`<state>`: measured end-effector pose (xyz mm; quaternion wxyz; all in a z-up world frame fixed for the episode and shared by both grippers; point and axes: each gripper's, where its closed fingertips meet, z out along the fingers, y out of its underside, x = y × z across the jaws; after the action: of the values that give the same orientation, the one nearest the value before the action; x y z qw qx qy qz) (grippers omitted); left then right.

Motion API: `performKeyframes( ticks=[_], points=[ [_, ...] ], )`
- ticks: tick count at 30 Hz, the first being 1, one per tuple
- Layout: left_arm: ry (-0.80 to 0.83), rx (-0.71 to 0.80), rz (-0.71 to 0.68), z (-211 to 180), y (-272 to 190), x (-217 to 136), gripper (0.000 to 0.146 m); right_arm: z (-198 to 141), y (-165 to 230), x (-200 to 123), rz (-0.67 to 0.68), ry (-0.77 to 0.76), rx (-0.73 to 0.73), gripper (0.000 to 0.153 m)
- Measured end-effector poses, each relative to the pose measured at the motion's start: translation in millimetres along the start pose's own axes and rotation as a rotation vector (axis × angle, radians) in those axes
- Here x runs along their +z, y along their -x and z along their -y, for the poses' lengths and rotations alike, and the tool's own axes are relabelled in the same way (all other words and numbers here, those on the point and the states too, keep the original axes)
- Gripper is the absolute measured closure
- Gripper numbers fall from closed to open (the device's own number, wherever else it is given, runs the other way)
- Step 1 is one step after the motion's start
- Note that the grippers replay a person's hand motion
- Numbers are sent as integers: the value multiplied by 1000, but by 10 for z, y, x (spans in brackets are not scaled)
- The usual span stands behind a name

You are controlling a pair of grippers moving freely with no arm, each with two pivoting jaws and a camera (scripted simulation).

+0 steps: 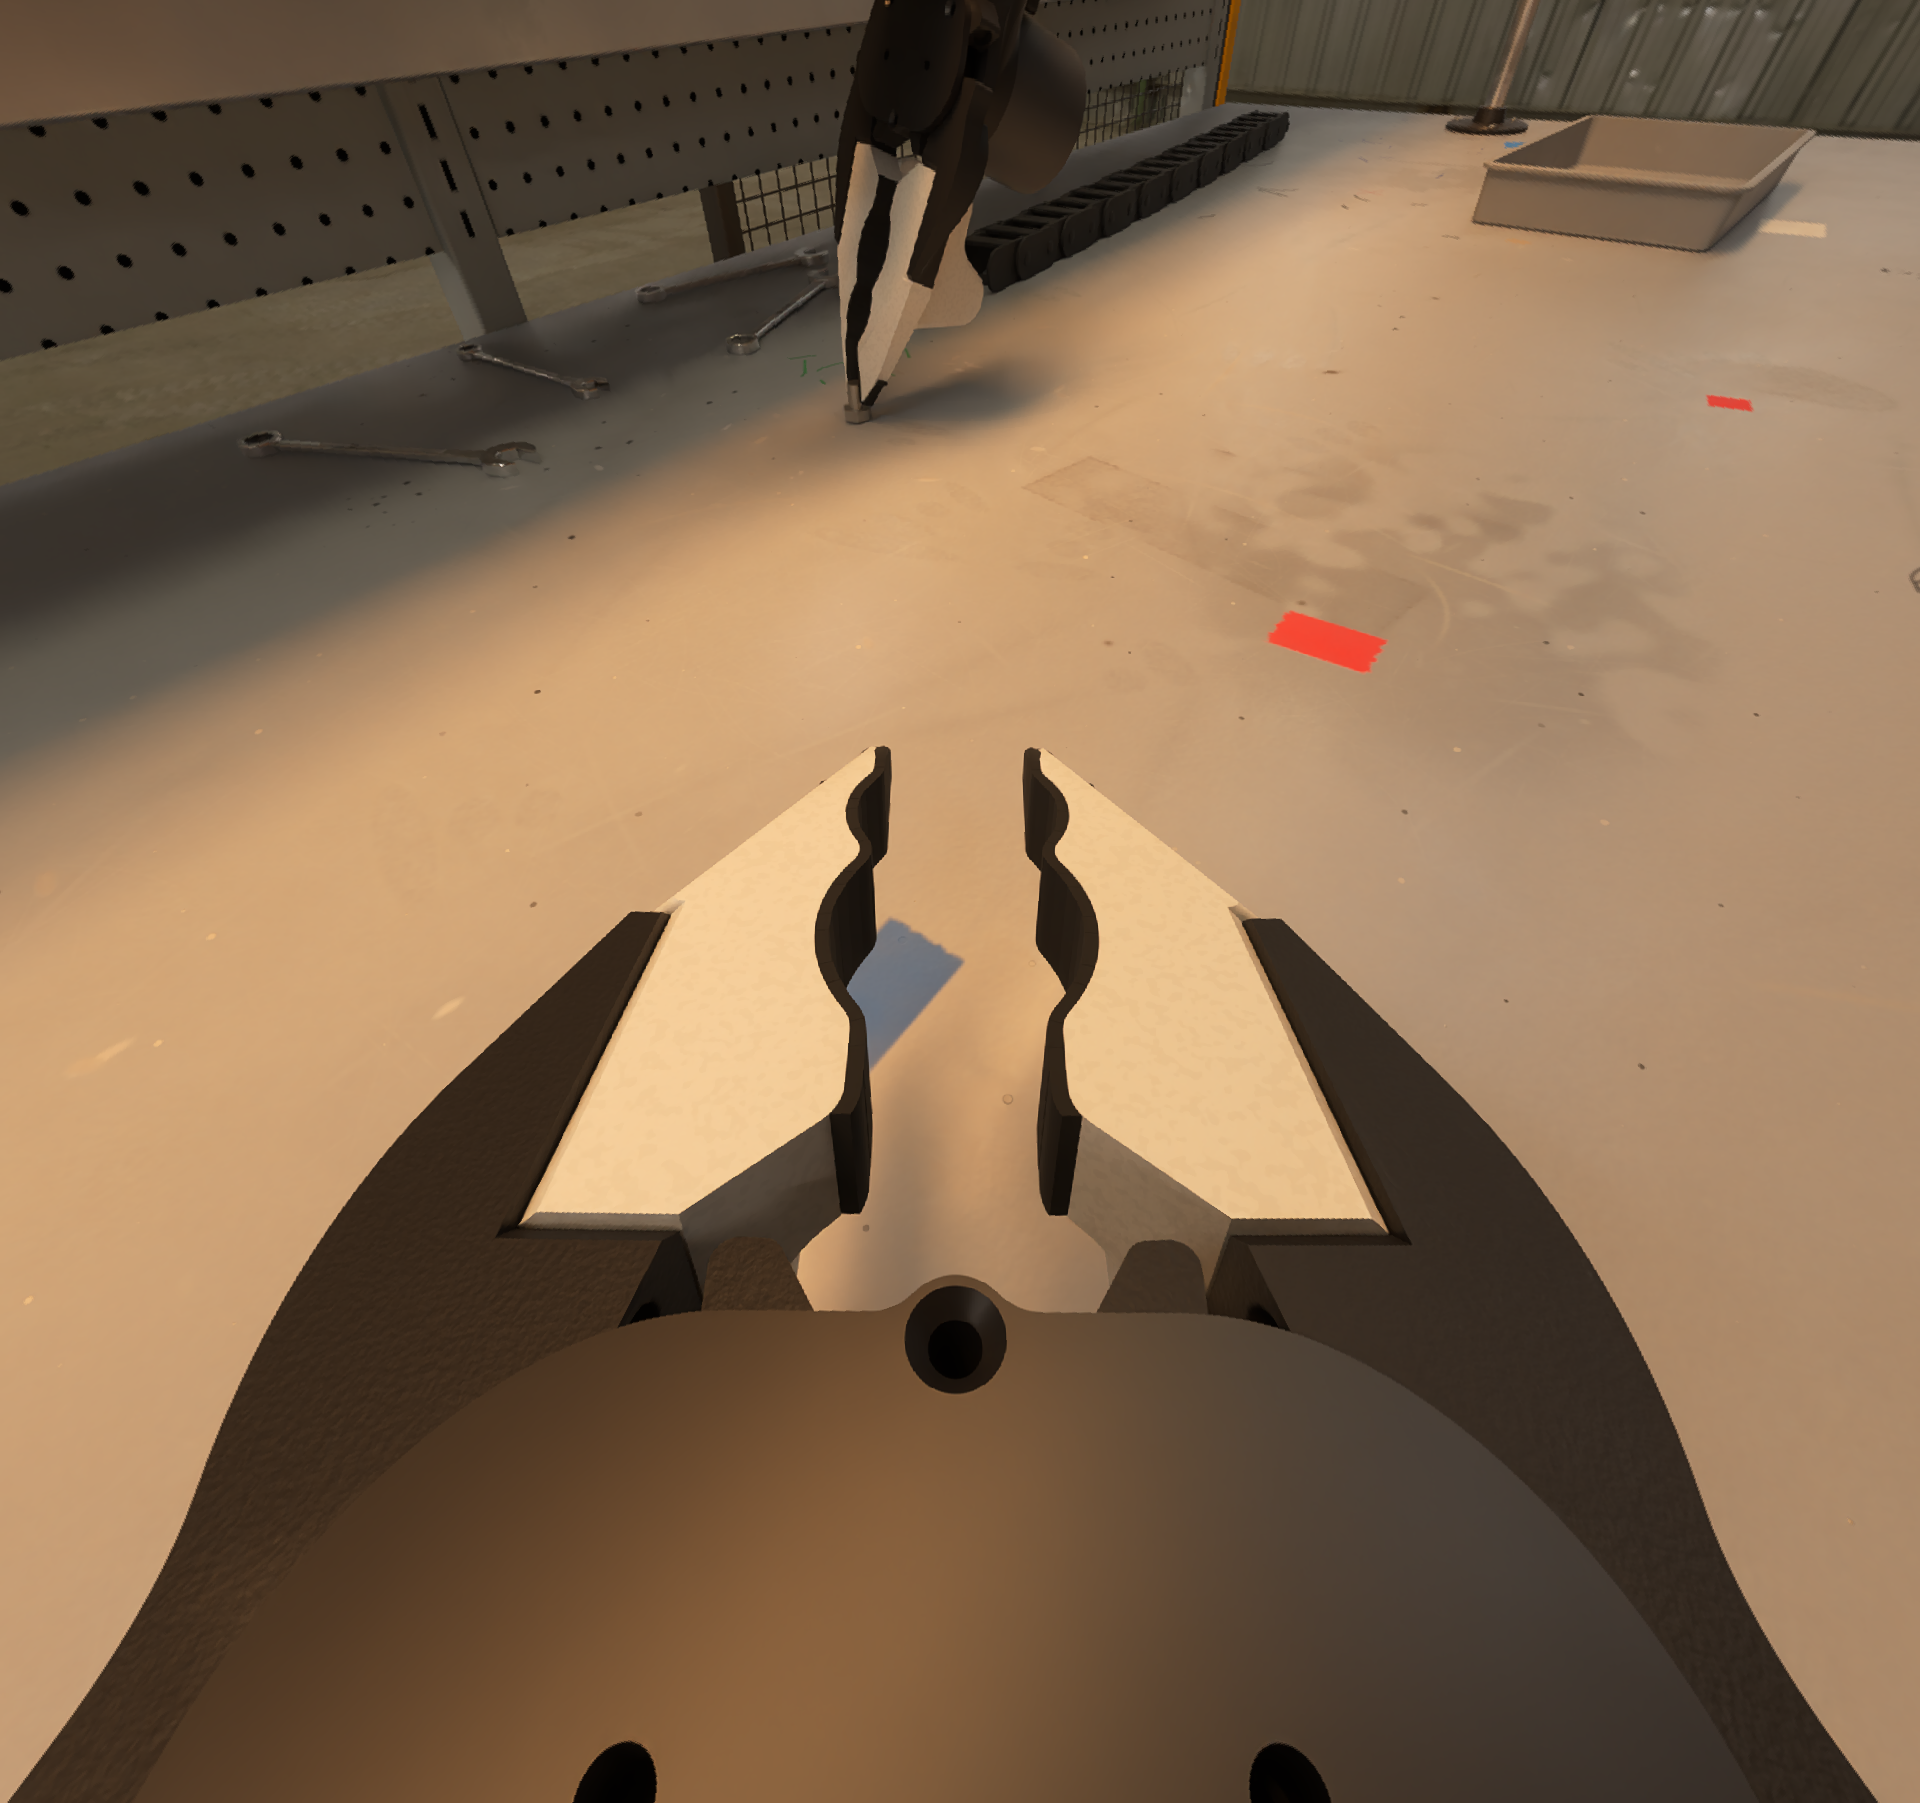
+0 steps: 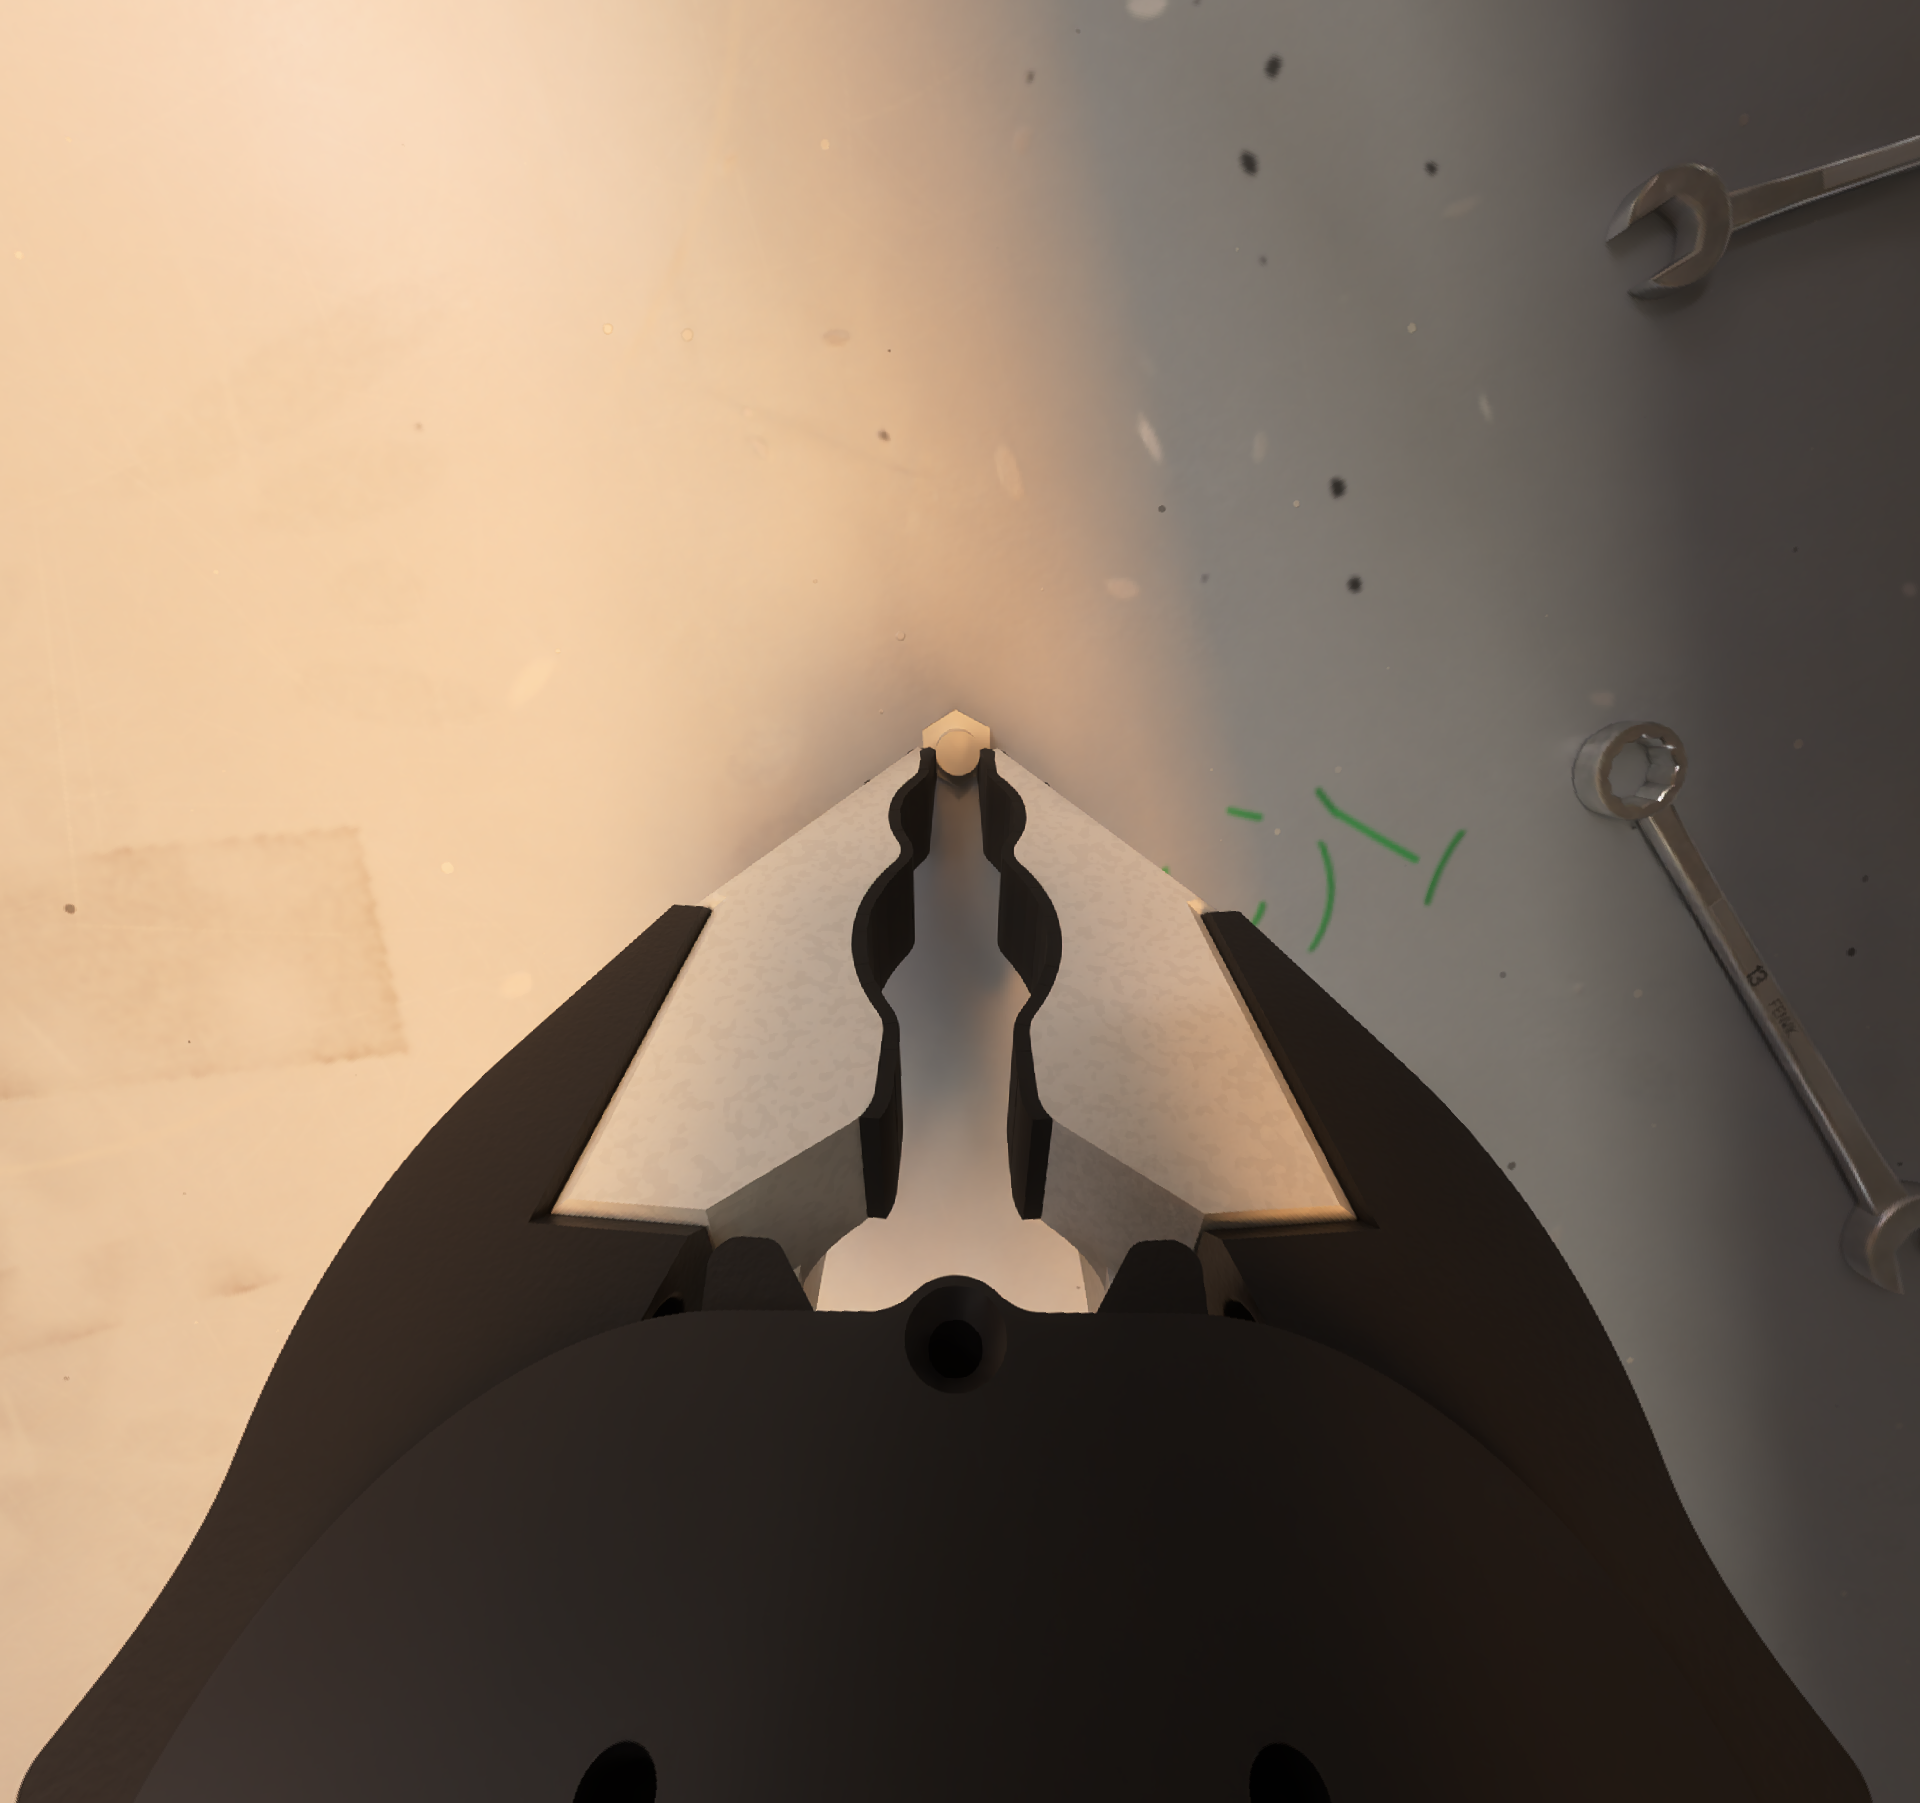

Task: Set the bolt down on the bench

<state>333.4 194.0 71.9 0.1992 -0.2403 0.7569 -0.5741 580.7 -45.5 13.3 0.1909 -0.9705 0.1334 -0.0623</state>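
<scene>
The right gripper (image 2: 956, 754) points straight down at the bench (image 2: 416, 403), its fingertips pinched on the shank of a small hex-head bolt (image 2: 956, 737). The bolt stands upright, head down, and the hexagonal head pokes out just past the tips. From the left wrist view the same gripper (image 1: 864, 392) stands nearly vertical far ahead of the left claw and a little to its left, with the bolt (image 1: 857, 413) at its very tip, the head touching or just about touching the bench (image 1: 1039, 527); a soft shadow spreads right beneath it.

To the right of the holding claw, in its own view, lie green scribbled marks (image 2: 1340, 860) near the fingers, then a combination wrench (image 2: 1745, 995) running diagonally, and farther forward the open end of another wrench (image 2: 1673, 226). A faint rectangular stain (image 2: 197, 953) sits well off to its left.

The left gripper (image 1: 956, 766) hovers low over the bench, its jaws set narrowly apart with nothing between them; a grey-blue patch (image 1: 904, 984) shows on the surface between the fingers. Ahead and to its right lies a red tape strip (image 1: 1327, 639), with a smaller red mark (image 1: 1729, 403) farther out and a shallow grey tray (image 1: 1621, 195) beyond that. Ahead and to its left, wrenches (image 1: 395, 450) lie scattered below a pegboard wall (image 1: 623, 112), and a black cable chain (image 1: 1132, 184) runs behind the right gripper
</scene>
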Motion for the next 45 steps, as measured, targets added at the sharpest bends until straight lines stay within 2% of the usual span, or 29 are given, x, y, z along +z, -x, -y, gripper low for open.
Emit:
performKeyframes(
  ticks=[7,12,20,26,33,45],
  points=[
    [-2,5,-4,5,-9,-3,121,-37,91,-59,17,-50,18,145],
    [-9,11,-6,21,-16,-12,121,-123,452,-291,30,-109,-10,145],
    [-12,46,-22,41,-80,-13,121,-850,1555,-603,82,-60,-26,145],
    [-3,81,-19,37,-113,-5,121,-1334,2033,-773,61,-41,52,145],
    [10,116,-2,22,-124,-3,121,-1536,2255,-818,33,-31,90,145],
    [26,136,13,-4,-116,10,122,-1524,2316,-844,-23,-46,82,144]
  ],
)
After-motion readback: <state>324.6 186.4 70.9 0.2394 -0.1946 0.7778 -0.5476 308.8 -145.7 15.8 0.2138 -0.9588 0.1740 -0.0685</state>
